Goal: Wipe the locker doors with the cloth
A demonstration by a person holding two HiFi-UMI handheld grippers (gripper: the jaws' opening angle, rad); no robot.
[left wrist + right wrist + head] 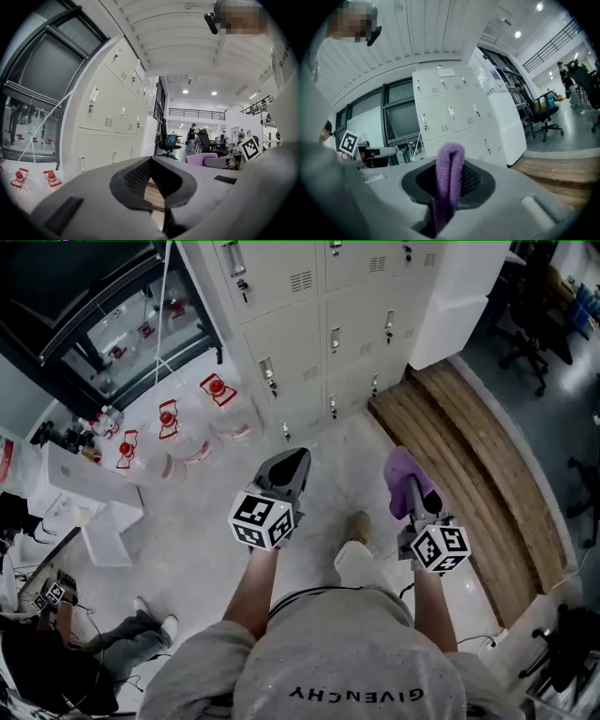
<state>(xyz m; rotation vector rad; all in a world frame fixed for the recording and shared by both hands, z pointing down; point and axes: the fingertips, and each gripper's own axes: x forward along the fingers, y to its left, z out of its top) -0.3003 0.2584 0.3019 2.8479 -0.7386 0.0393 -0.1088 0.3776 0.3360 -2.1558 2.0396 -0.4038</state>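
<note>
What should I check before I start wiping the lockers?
1. Cloth held: ok, the right gripper has its jaws shut on it, and a folded loop sticks out past them.
2. Left gripper free: ok, jaws together with nothing between them.
3. Cloth at the lockers: not ok, both grippers hang well back from the doors.
4. Doors shut: ok, all those in view look closed.
5. Way forward: ok, the bottles stand off to the left of the lockers.
6. Where the doors are dirty: cannot tell.
</note>
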